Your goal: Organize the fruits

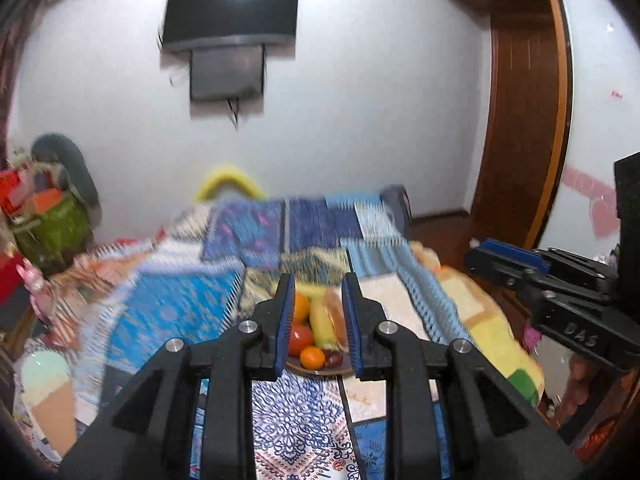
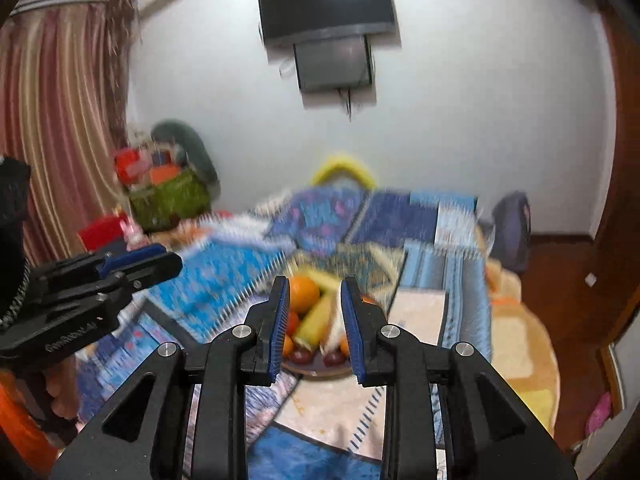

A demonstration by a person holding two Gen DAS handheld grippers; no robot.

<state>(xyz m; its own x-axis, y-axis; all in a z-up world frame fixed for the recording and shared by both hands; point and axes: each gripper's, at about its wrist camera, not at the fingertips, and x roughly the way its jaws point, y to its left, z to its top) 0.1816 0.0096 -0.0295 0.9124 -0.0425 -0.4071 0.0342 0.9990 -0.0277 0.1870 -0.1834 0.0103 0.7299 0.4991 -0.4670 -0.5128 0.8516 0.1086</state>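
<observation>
Fruit plate (image 1: 316, 371): lower centre of both views, on the patchwork bedspread (image 1: 180, 304), straight ahead of my claws.
Banana (image 2: 316, 320): long axis runs away from me.
Left gripper (image 1: 316, 320): narrow, empty.
Right gripper (image 2: 316, 316): narrow, empty.
Nearer hand: cannot tell; both seem equally far.

Bright room, ceiling-light glare on the television (image 1: 232, 8), motion-blurred bedspread (image 2: 360, 232), fisheye-curved edges.

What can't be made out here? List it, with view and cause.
- Round brown fruit plate: left wrist view, edges hidden behind the left tool.
- Yellow curved object: right wrist view, blurred, lower part behind the patchwork blue bedspread.
- Small dark red fruits: right wrist view, blurred, unidentifiable.
</observation>
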